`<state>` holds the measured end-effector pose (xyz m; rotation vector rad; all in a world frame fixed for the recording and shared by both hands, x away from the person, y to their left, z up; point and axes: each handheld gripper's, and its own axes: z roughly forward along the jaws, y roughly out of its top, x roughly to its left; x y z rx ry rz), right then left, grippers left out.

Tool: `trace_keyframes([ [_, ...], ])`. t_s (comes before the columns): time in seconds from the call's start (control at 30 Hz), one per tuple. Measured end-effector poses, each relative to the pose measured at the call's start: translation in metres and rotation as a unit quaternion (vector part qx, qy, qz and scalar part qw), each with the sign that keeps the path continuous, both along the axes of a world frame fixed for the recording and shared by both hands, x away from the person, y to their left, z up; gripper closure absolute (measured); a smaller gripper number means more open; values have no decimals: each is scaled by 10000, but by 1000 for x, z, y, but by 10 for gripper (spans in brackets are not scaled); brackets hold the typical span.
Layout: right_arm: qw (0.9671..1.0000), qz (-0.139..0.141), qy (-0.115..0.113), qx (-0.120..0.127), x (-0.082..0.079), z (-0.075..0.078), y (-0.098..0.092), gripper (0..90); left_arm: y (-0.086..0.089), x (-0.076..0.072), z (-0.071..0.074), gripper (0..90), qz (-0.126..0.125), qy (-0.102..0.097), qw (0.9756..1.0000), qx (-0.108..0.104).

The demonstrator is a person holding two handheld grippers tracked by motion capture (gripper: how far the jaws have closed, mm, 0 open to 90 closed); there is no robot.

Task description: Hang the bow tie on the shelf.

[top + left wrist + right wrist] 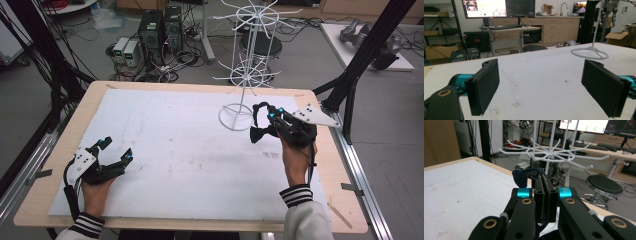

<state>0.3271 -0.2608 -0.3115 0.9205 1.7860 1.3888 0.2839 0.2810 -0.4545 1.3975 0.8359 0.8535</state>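
Bow tie gripped, not yet hung.
My right gripper [263, 121] clamps the dark bow tie [260, 134] near the white rack [248, 75]; my left gripper [116, 150] rests open.

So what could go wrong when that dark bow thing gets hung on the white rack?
The right gripper pinches only the strap of the dark bow tie, whose bow dangles loose below, so it might swing or slip out. The white wire rack stands on a thin ring base, so a bump from the gripper could tip it. Its prongs are thin and crowded, so the strap might snag or miss.
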Motion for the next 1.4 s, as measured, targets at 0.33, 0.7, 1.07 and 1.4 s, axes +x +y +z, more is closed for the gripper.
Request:
trace_keyframes([
  [0.33,9999,94,-93,-34,4,15,9,885,0,0,0,153,1,6,10000,-9],
  [0.7,9998,120,-105,-68,14,18,18,883,0,0,0,153,-2,7,10000,-11],
  [1.07,10000,38,9,-43,24,13,18,883,0,0,0,153,-4,11,10000,-4],
  [1.4,10000,-43,84,-21,31,9,17,883,0,0,0,153,-4,10,10000,-8],
])
